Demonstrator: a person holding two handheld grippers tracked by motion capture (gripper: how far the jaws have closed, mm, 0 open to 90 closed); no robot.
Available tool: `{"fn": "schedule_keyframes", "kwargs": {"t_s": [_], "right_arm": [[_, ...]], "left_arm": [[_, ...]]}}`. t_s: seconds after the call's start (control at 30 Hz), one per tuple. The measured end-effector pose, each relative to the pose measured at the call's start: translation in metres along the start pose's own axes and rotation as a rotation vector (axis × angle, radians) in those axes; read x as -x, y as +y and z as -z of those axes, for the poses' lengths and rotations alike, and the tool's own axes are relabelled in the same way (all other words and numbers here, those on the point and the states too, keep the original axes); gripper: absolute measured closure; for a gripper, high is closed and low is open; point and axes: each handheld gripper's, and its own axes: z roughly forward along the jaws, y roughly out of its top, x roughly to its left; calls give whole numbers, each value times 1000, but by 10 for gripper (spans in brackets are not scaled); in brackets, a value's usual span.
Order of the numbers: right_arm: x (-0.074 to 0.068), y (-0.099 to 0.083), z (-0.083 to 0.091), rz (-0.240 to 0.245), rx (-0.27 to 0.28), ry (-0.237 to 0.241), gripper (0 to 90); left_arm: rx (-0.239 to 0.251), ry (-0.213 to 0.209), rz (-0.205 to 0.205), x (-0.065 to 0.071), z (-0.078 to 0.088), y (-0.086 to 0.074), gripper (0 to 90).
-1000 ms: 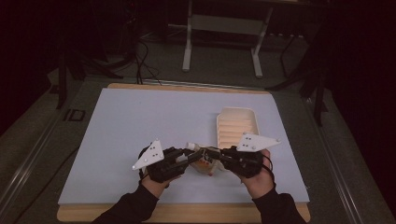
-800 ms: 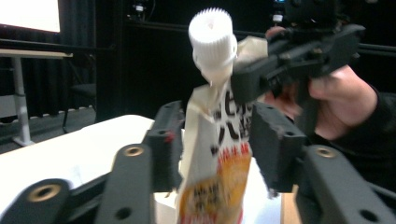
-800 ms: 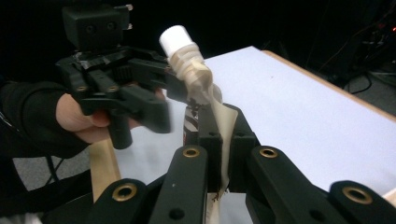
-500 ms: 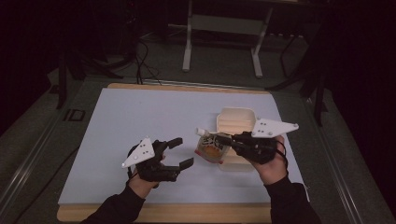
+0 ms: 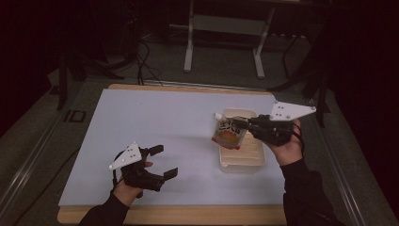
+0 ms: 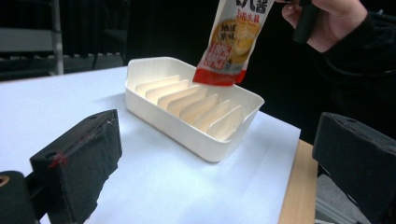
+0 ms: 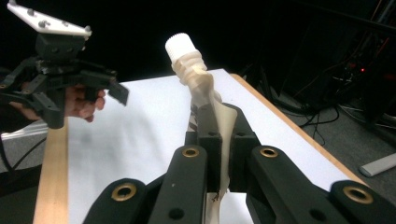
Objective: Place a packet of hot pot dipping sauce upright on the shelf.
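Wooden table [image 5: 188, 88] topped by a pale sheet [image 5: 160, 127] covering nearly all of it. One white slotted tray [image 5: 242, 162] sits on the sheet, just beside and below the right gripper [image 5: 242, 125], well apart from the left gripper [image 5: 162, 162].

Dark room, grey floor [image 5: 155, 66], metal stand [image 5: 225, 40], cables [image 5: 141, 52]

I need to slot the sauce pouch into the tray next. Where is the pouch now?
In the high view the sauce pouch hangs at right, clamped in the right gripper just above the white slotted tray.
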Motion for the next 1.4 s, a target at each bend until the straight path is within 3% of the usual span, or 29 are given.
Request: {"fn": "schedule_keyframes", "kwargs": {"t_s": [0.2,0.3,0.53,0.87,1.4], "right_arm": [[16,-3,1,4,-20,-6,872],[29,-5,0,16,-26,-1,869],[49,-8,-3,35,-36,-13,870],[79,-19,-14,23,-57,-25,869],[102,-36,-45,57,-129,-23,869]], "left_arm": [[0,33,2,0,5,-8,14],[-25,38,-17,3,5,-13,14],[-10,56,-14,4,12,-15,14],[-13,66,-14,6,21,-18,14],[-21,107,-3,5,30,-22,14]]}}
